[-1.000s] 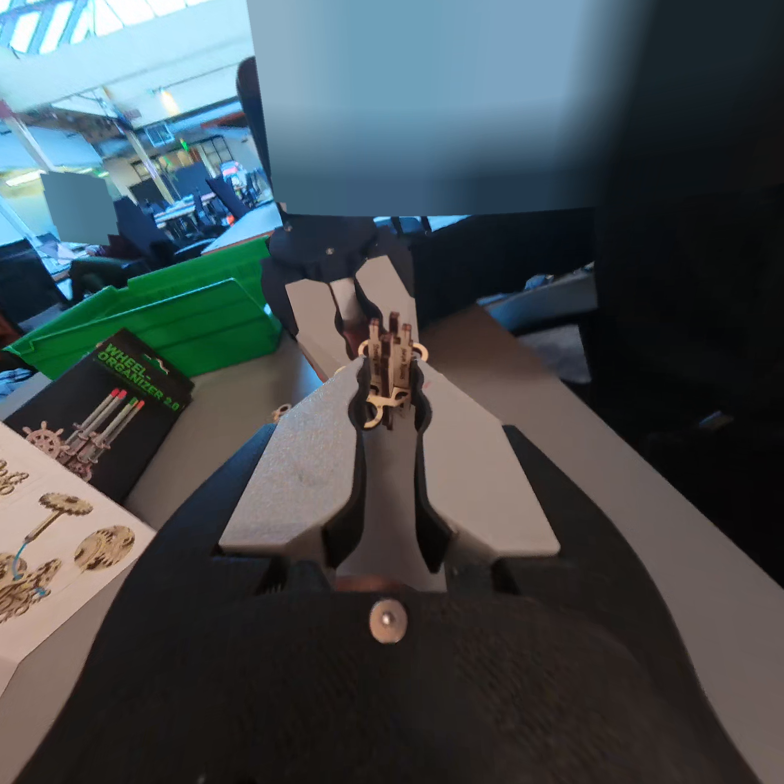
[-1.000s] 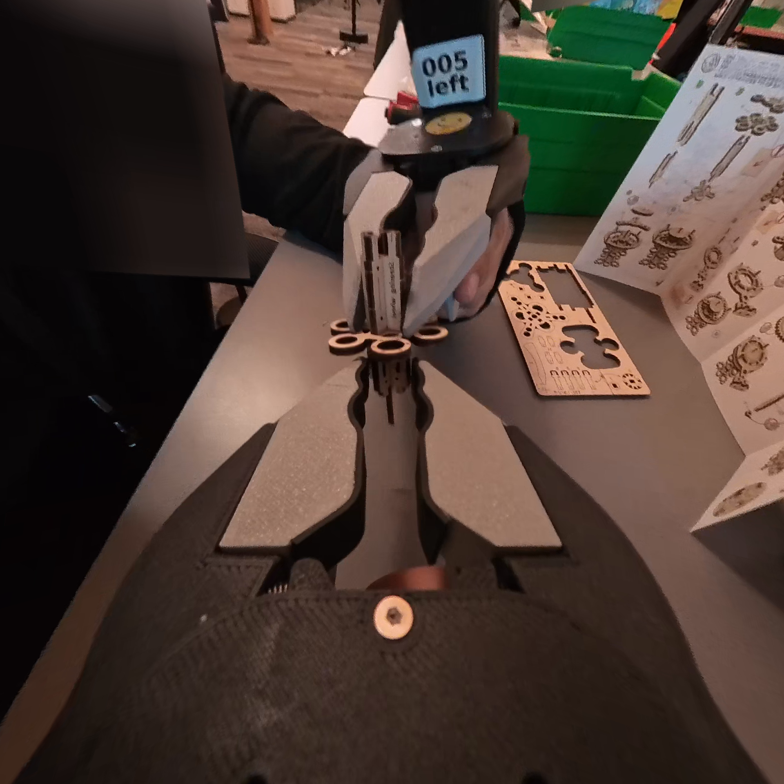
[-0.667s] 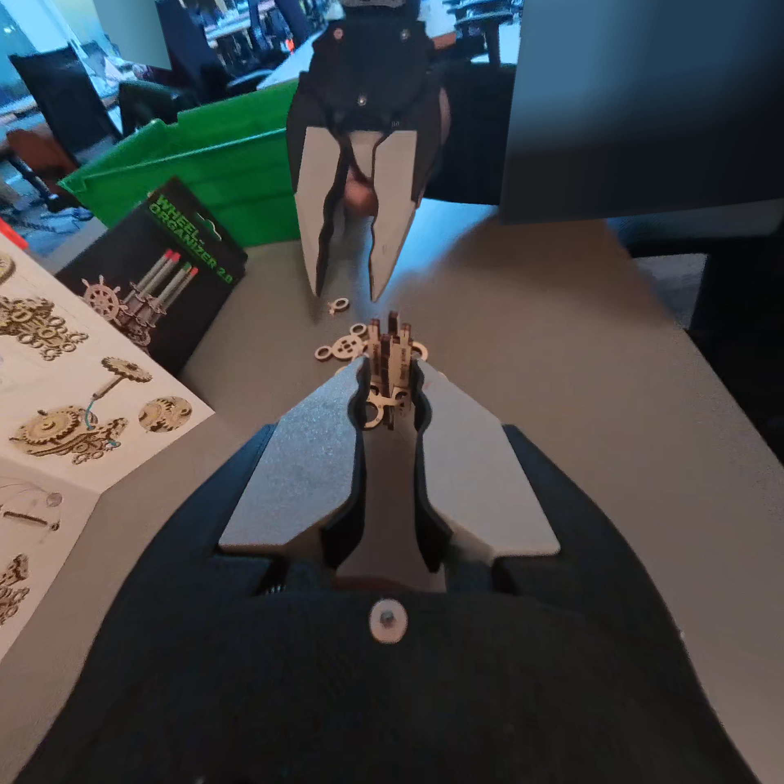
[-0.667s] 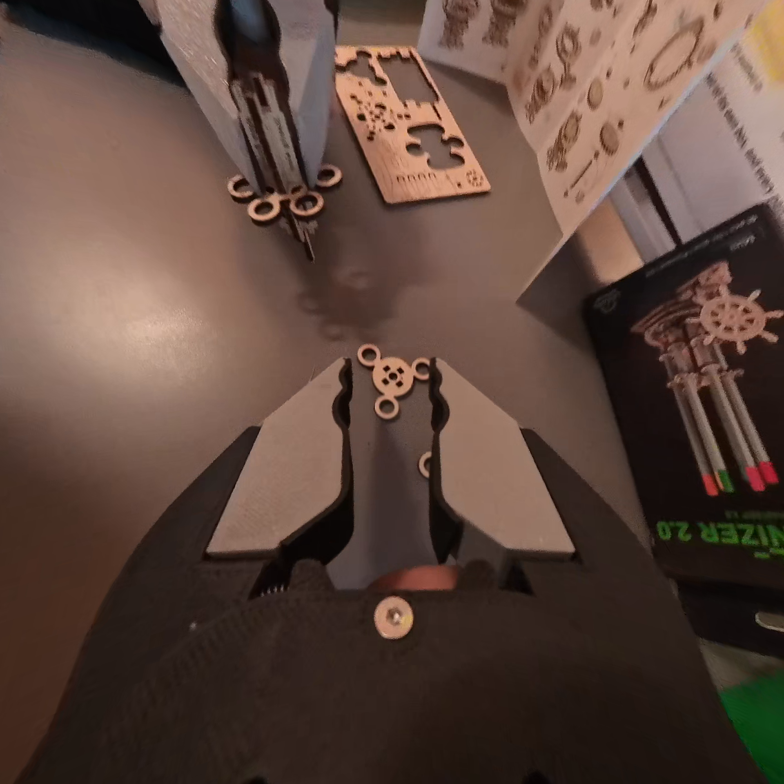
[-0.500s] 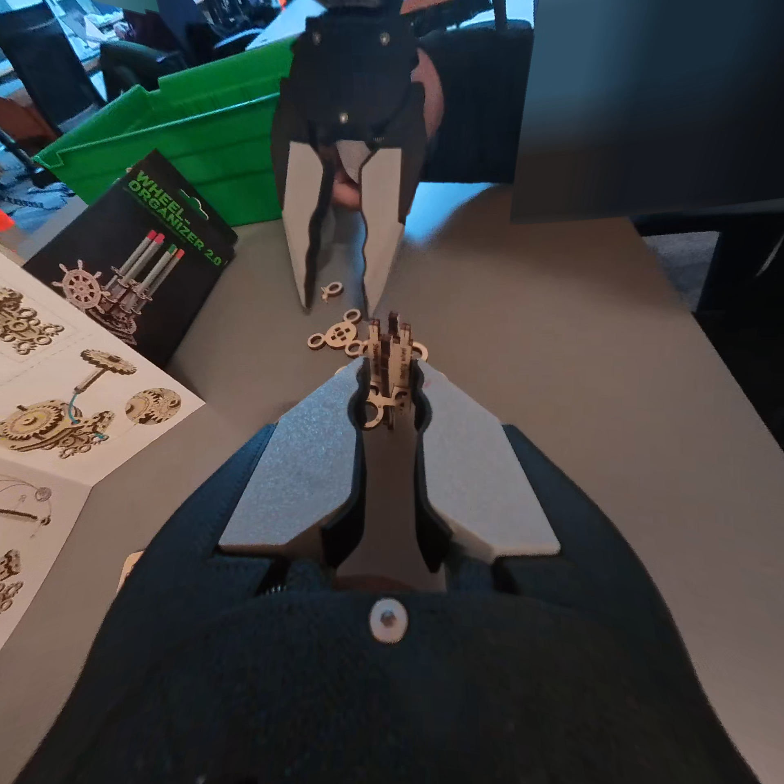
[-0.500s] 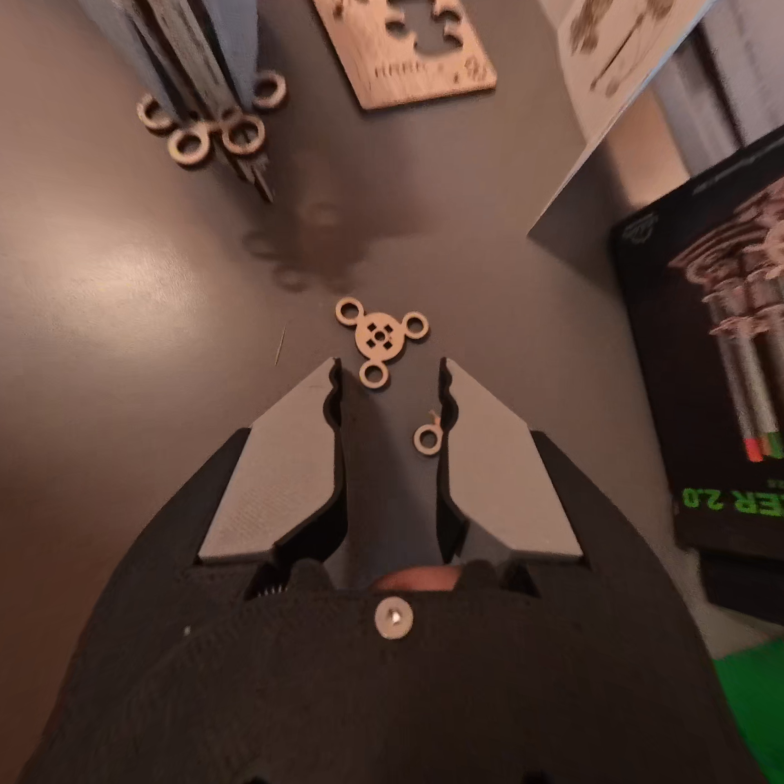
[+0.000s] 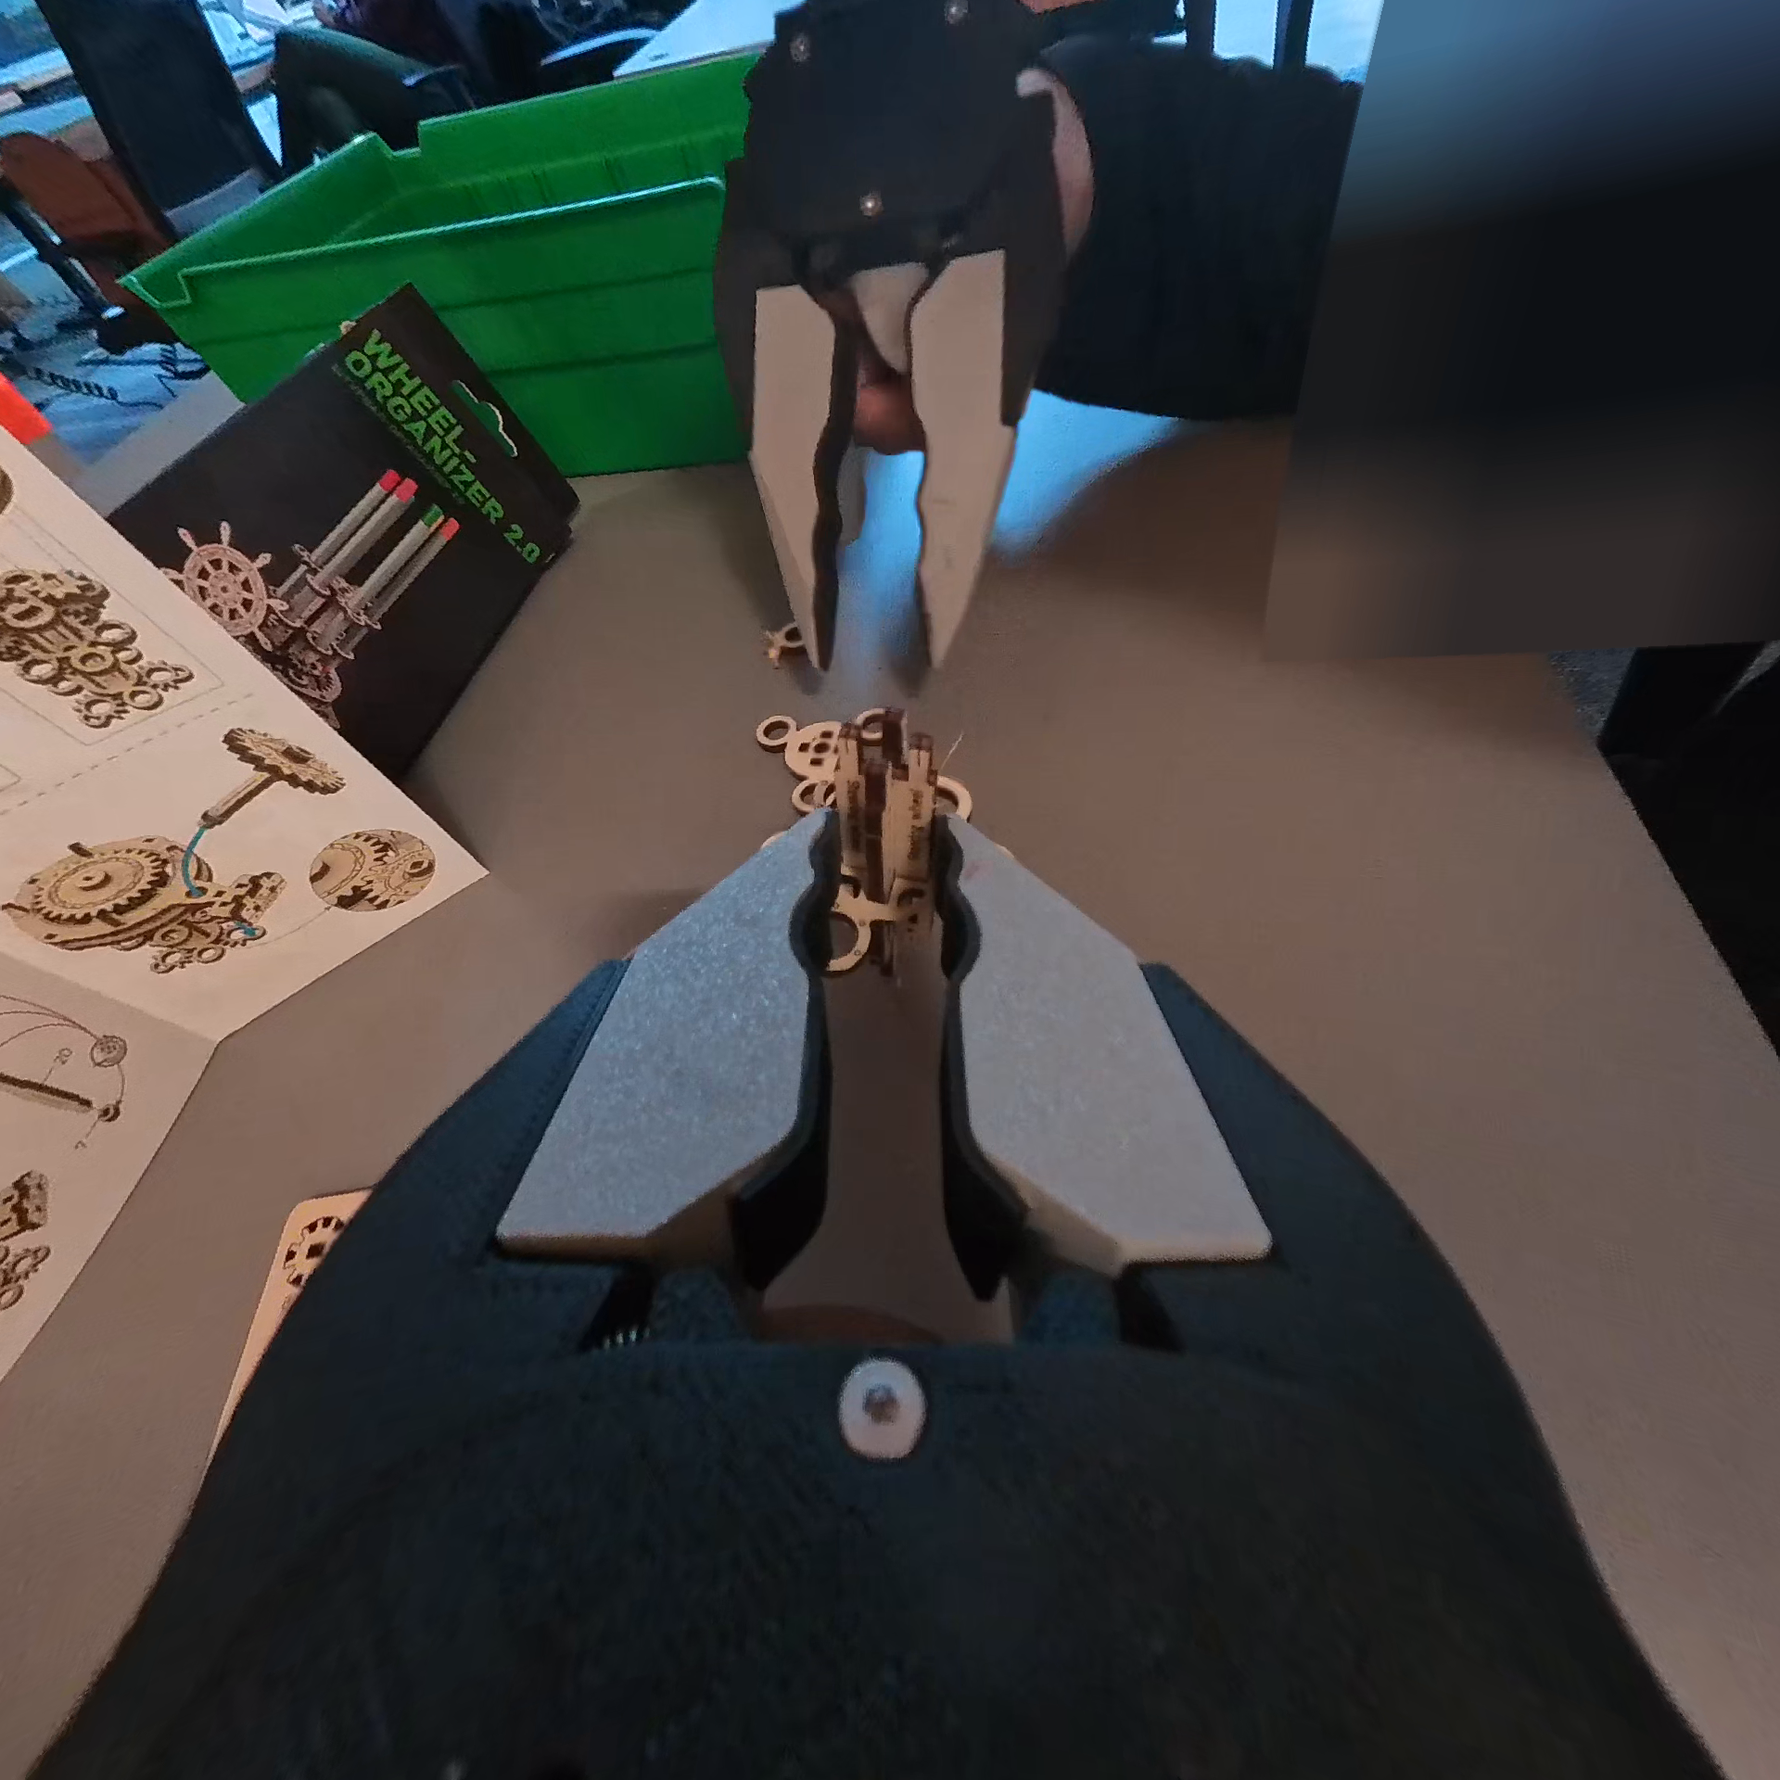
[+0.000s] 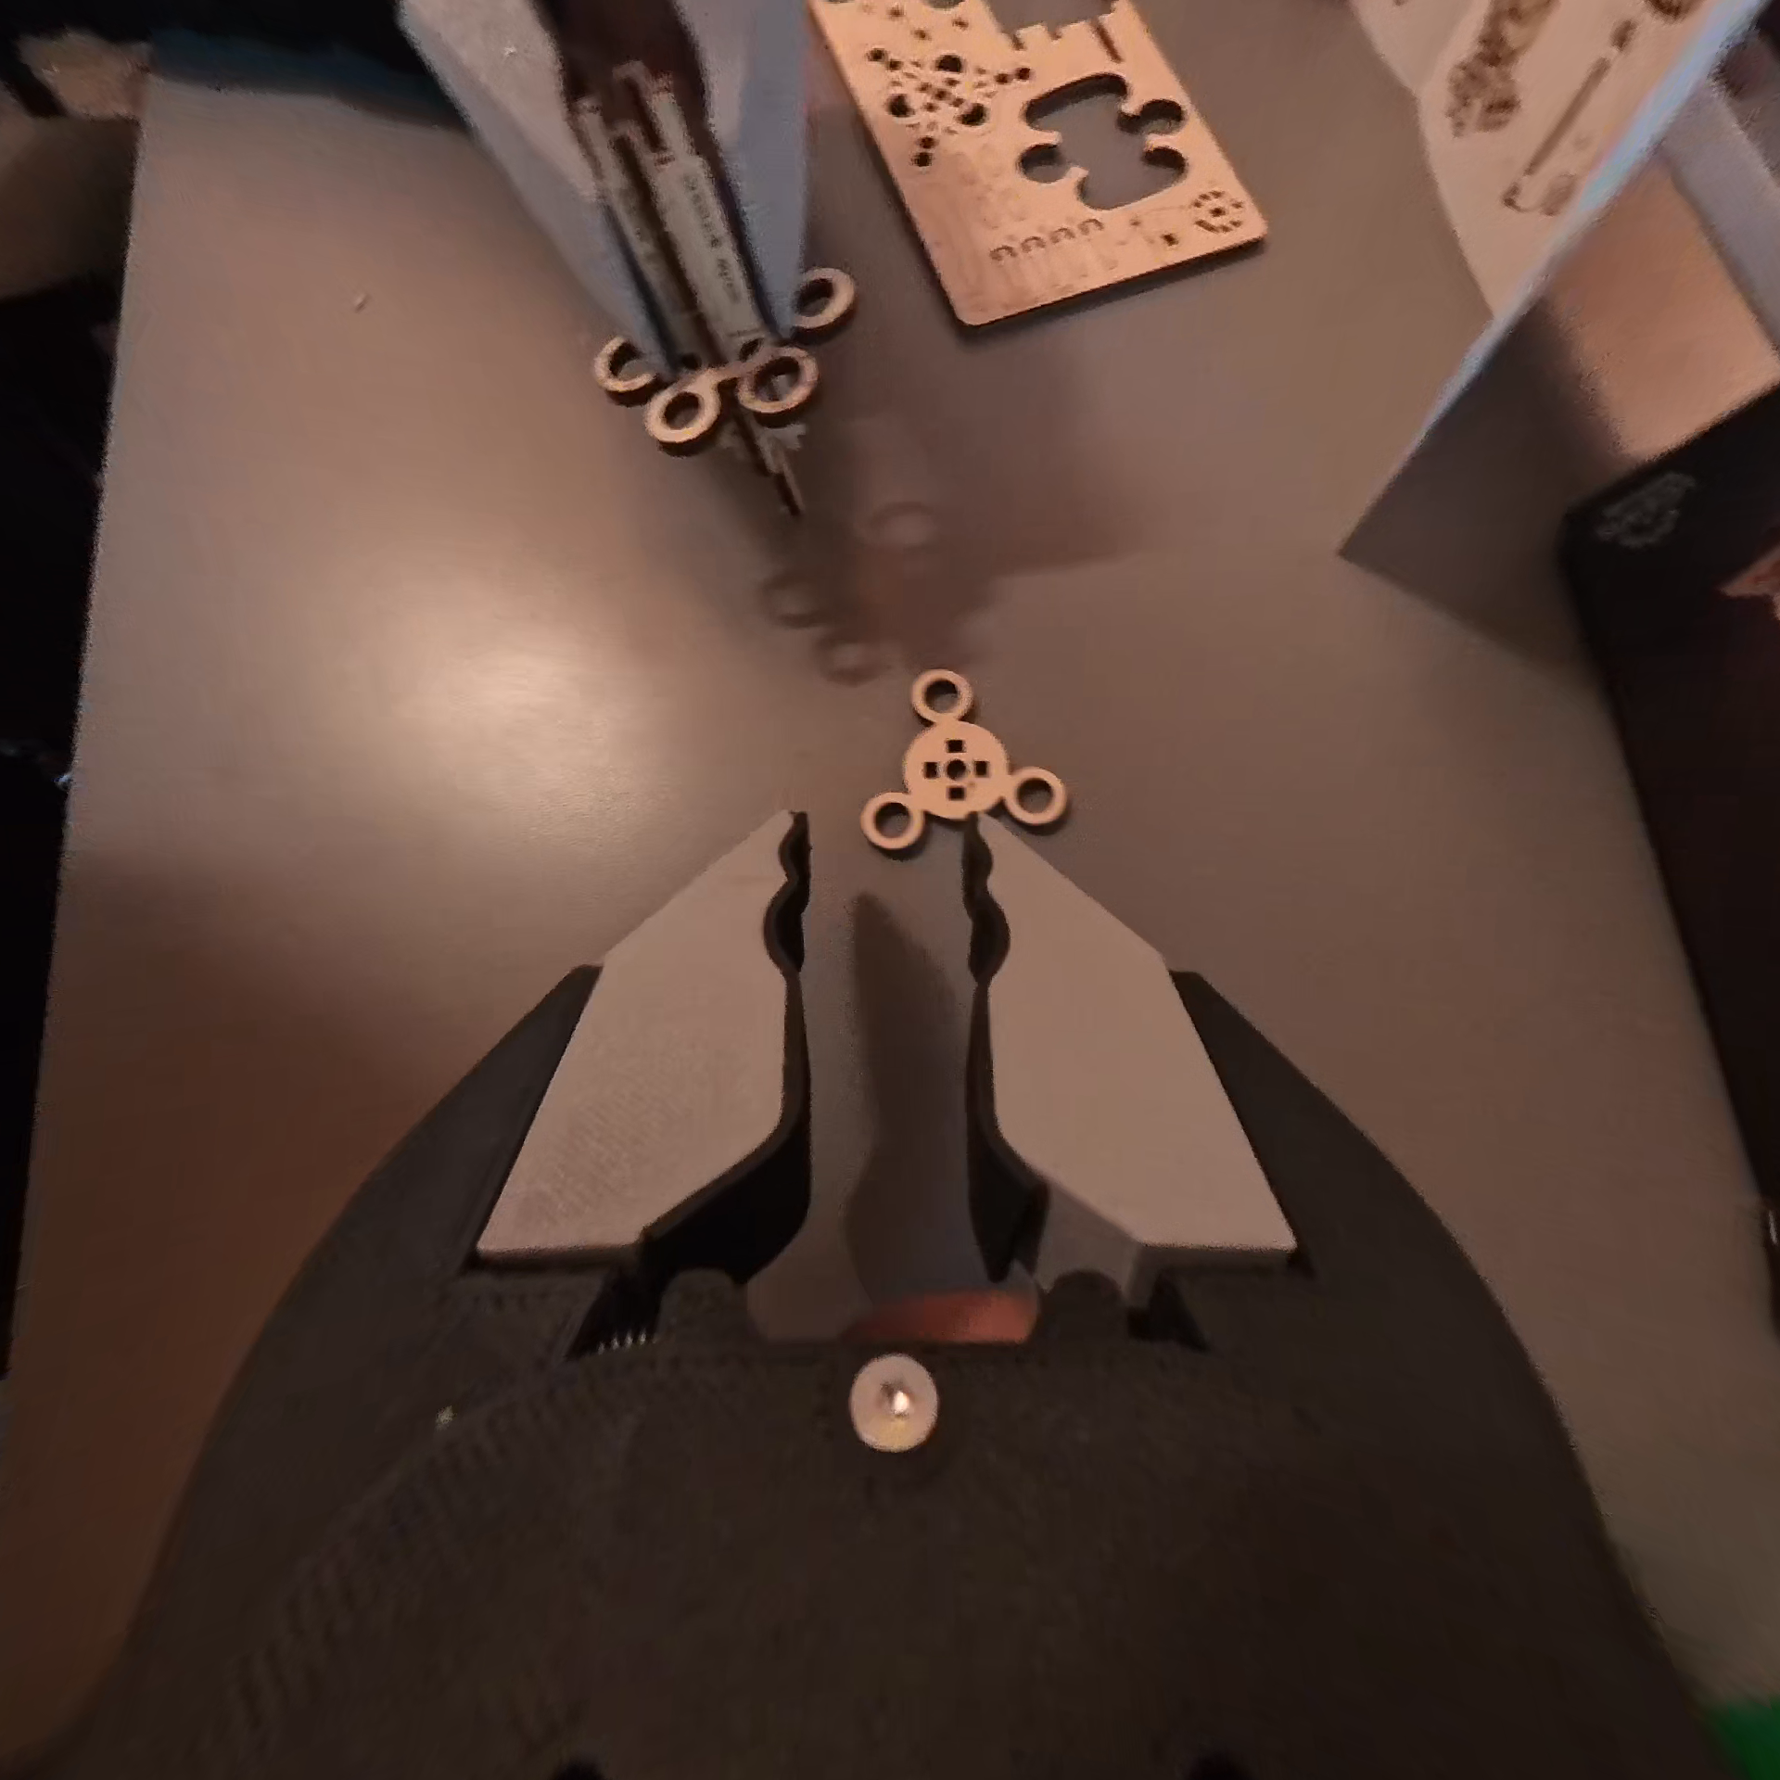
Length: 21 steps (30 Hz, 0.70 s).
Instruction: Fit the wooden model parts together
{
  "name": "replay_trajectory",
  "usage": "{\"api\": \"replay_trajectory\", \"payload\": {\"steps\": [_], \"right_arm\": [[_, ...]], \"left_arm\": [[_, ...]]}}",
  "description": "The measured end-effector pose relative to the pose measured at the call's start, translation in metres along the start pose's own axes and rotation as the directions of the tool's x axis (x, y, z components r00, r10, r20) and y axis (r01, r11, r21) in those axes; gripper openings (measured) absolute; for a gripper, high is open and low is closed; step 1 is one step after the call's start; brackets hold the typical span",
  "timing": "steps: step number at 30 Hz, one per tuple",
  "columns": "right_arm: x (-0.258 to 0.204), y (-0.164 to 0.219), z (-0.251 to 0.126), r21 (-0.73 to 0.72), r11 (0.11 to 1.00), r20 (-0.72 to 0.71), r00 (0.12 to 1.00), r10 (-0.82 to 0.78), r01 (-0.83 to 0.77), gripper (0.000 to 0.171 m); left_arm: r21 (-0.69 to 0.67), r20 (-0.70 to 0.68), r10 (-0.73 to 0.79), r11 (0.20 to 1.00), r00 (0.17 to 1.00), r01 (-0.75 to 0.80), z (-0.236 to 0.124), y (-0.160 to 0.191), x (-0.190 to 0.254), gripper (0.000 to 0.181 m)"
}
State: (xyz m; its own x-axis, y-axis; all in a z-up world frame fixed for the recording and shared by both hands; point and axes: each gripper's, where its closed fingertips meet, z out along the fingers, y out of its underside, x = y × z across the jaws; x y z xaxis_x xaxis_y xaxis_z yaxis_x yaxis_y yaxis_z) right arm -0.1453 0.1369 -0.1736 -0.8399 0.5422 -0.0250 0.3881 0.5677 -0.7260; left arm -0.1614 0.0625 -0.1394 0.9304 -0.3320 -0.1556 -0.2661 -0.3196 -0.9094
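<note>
Counted two tools, one flat three-ringed disc [image 8: 963, 775] on the bench [image 8: 385, 674]. Left tool [image 7: 884, 848] clenched on the wooden assembly [image 7: 886, 819]. Right tool [image 8: 881, 838] parted, empty, tips just beside the disc.

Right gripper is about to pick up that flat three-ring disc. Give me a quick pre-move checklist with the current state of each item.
1. Left gripper clamped on the wooden assembly: ok.
2. Right gripper open and empty: ok.
3. Three-ring disc lying flat on the table, unobstructed: ok.
4. Disc centred between the right fingers: not ok, it sits just beyond the tips, toward one finger.
5. Assembly held clear of the disc: ok.
6. Small loose ring piece clear of the right gripper's fingers: cannot tell.
</note>
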Motion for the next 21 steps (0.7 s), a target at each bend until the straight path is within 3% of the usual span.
{"api": "replay_trajectory", "payload": {"steps": [4, 10, 16, 21], "right_arm": [[0.001, 0.013, 0.011, -0.073, 0.997, 0.004, 0.999, 0.035, -0.034, 0.026], [-0.030, -0.001, 0.025, -0.036, 0.999, 0.143, 0.989, -0.023, 0.028, 0.026], [-0.007, -0.010, 0.005, 0.045, 0.998, 0.055, 0.998, 0.032, -0.034, 0.021], [-0.018, 0.003, 0.019, -0.052, 0.999, 0.085, 0.996, 0.015, -0.010, 0.022]], "left_arm": [[0.000, 0.005, -0.008, 1.000, 1.000, 0.008, 0.000, 0.000, -0.001, 0.015], [-0.008, 0.014, -0.023, 1.000, 1.000, 0.023, 0.000, 0.001, -0.004, 0.015], [-0.008, 0.013, -0.024, 1.000, 1.000, 0.025, 0.000, 0.001, -0.003, 0.015], [-0.008, 0.014, -0.032, 0.999, 0.999, 0.032, 0.000, 0.001, -0.004, 0.015]]}}
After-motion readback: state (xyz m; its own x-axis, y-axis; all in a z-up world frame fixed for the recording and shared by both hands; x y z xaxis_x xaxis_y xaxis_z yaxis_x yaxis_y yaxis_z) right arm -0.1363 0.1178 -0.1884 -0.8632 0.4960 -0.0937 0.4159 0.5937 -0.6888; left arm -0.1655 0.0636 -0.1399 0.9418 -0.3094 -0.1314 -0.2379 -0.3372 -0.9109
